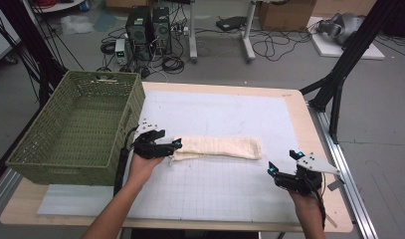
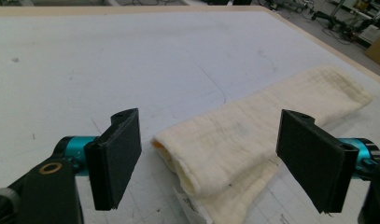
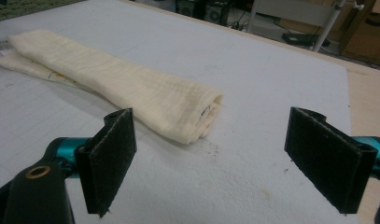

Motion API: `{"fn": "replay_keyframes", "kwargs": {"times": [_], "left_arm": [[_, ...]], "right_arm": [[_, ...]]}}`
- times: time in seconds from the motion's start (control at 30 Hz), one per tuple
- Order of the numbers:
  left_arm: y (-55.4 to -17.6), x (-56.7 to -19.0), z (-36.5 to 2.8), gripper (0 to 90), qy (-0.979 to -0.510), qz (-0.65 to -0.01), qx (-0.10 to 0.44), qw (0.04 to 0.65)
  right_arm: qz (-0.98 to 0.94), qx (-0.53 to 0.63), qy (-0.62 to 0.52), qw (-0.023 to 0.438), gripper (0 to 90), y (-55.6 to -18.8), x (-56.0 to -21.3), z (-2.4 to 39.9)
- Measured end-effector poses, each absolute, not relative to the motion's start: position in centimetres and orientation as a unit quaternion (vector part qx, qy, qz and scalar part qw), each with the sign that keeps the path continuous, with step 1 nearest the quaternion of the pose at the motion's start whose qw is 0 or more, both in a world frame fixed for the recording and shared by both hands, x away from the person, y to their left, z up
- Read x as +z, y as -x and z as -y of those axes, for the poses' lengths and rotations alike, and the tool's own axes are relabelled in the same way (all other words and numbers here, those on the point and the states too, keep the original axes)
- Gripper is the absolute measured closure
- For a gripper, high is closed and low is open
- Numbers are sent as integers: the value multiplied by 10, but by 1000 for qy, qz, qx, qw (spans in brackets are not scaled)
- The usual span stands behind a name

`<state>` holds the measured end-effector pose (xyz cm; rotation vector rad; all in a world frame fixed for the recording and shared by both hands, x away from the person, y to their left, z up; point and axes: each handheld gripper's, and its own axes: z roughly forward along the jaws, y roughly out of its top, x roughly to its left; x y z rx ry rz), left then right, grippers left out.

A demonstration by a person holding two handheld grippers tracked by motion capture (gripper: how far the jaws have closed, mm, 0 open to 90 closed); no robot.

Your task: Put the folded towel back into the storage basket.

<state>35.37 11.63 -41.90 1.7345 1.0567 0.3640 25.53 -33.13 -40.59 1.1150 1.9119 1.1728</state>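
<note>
Lying folded, cream towel (image 1: 217, 148) between spread left tongs (image 1: 157, 143).

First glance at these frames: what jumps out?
A cream folded towel lies lengthwise in the middle of the white gridded mat. The left gripper, jaws open, sits at its left end; the right gripper, also open, hangs apart from the towel's right end. A green woven basket stands at the table's left edge.
</note>
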Motion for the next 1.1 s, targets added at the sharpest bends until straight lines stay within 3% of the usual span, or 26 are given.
{"fn": "replay_keyframes", "kwargs": {"times": [0.47,1.1], "left_arm": [[-363,-431,-114,222,-728,-465,146,482],[-366,-447,-99,442,-777,-458,155,404]], "right_arm": [[-727,444,-422,309,151,-256,-407,331],[-732,440,-423,302,151,-258,-410,330]]}}
